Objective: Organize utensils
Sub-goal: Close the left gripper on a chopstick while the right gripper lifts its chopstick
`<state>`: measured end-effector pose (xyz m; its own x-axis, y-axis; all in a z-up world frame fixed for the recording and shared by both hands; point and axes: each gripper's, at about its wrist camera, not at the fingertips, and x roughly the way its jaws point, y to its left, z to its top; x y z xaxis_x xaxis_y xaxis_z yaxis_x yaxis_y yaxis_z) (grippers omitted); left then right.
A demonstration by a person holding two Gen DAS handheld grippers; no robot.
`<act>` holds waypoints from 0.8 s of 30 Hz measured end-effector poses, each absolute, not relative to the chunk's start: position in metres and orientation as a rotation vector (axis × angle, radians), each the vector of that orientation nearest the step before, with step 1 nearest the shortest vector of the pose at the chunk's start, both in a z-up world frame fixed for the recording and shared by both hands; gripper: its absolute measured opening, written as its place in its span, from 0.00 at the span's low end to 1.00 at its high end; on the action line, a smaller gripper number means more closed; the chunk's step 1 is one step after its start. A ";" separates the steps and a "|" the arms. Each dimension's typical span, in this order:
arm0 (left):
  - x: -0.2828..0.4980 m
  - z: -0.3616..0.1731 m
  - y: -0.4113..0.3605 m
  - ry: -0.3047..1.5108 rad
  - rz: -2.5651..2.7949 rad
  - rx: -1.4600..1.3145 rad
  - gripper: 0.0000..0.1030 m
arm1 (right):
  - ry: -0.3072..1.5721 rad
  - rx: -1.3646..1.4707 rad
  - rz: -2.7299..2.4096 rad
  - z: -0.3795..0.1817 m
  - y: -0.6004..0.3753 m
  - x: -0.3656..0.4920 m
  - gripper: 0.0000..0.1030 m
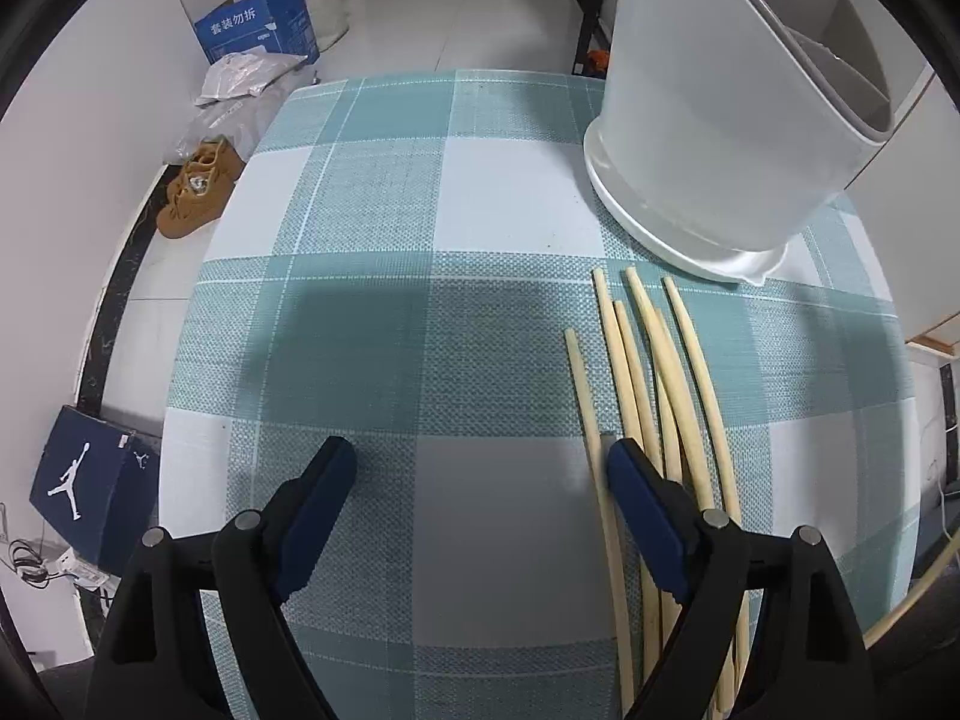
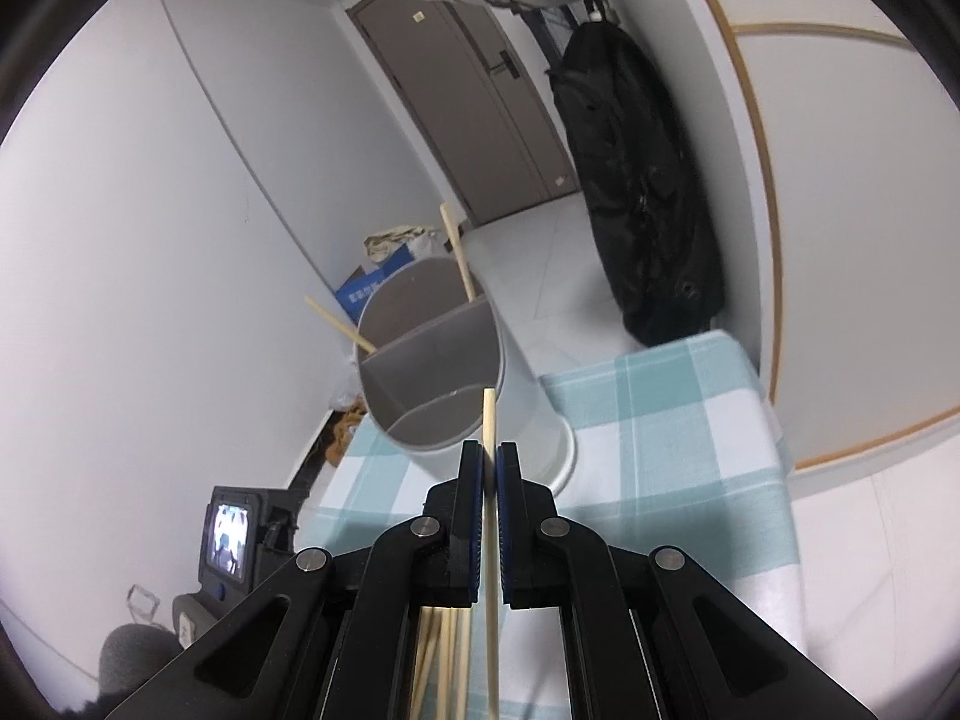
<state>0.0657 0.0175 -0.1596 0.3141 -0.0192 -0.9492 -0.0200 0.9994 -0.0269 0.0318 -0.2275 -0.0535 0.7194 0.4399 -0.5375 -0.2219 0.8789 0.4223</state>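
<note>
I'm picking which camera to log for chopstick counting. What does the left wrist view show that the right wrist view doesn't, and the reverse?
Only the left wrist view: the open left gripper over the checked tablecloth, and the pile of loose chopsticks lying flat beside its right finger.

Only the right wrist view: the right gripper shut on a single chopstick, the holder's divided inside, two chopsticks already standing in it, and the black bag.

Both: the white utensil holder, the tablecloth, the blue box on the floor.
</note>
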 end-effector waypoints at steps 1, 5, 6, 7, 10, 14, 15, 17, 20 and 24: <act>0.066 -0.160 0.016 1.255 0.006 -0.029 0.81 | 0.676 0.347 0.374 -0.053 -0.229 0.032 0.03; 0.072 -0.160 0.014 1.256 0.018 -0.026 0.81 | 0.692 0.371 0.360 -0.054 -0.237 0.034 0.03; 0.075 -0.161 0.014 1.256 0.019 -0.032 0.81 | 0.696 0.385 0.359 -0.055 -0.240 0.034 0.03; 0.077 -0.161 0.015 1.254 0.020 -0.037 0.80 | 0.699 0.392 0.356 -0.055 -0.242 0.034 0.03; 0.080 -0.158 0.009 1.238 0.020 -0.040 0.66 | 0.701 0.399 0.350 -0.055 -0.245 0.033 0.03; 0.083 -0.154 -0.002 1.231 -0.027 -0.017 0.26 | 0.705 0.405 0.348 -0.056 -0.250 0.035 0.03; 0.083 -0.154 -0.005 1.231 -0.042 -0.011 0.16 | 0.707 0.406 0.348 -0.057 -0.250 0.036 0.03; 0.083 -0.153 -0.007 1.230 -0.064 -0.006 0.05 | 0.709 0.407 0.346 -0.057 -0.251 0.037 0.03; 0.082 -0.153 -0.008 1.230 -0.074 0.003 0.01 | 0.710 0.407 0.345 -0.058 -0.252 0.038 0.03; 0.082 -0.149 0.000 1.214 -0.080 -0.079 0.01 | 0.706 0.405 0.351 -0.056 -0.251 0.037 0.03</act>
